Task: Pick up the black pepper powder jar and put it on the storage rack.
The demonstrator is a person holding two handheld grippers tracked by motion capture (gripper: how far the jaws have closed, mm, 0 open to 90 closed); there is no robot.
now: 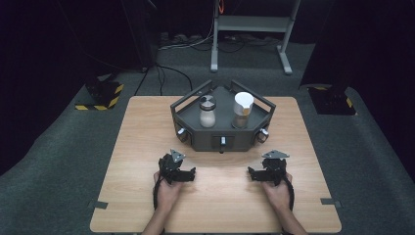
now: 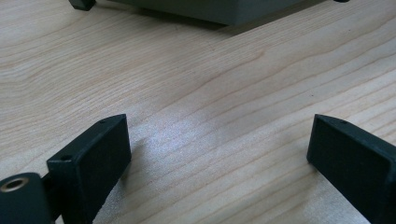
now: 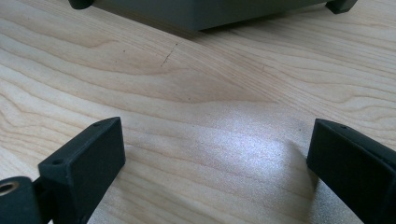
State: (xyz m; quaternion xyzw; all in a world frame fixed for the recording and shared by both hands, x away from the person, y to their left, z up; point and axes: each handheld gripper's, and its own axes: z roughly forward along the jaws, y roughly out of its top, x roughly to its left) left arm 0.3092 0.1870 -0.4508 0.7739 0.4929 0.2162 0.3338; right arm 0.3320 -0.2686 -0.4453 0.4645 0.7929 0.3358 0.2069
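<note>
A dark grey tray (image 1: 222,139) with angled rails sits at the 12 o'clock end of a pale wooden surface (image 1: 147,127), holding two containers side by side. The jar (image 1: 207,112) at the tray's 9 o'clock side is clear with a grey-and-white lid; the tub (image 1: 242,108) at its 3 o'clock side is taller with a white lid. Both stand upright and apart from each other.

Toward 6 o'clock from the tray, a person's two hands rest on the surface, each holding a black tool. The left tool (image 1: 188,175) lies at about 7 o'clock from the tray, the right tool (image 1: 253,175) at about 5 o'clock, the two well apart and pointing inward toward each other. In the left gripper view, the left tool (image 2: 219,149) has its jaws spread wide with bare wood between them, and the tray's (image 2: 210,9) lower edge runs along 12 o'clock. The right gripper view shows the right tool (image 3: 217,154) likewise spread wide over bare wood, the tray (image 3: 205,11) at 12 o'clock.

Beyond the surface lie grey carpet (image 1: 58,147) and a metal frame (image 1: 252,24).
</note>
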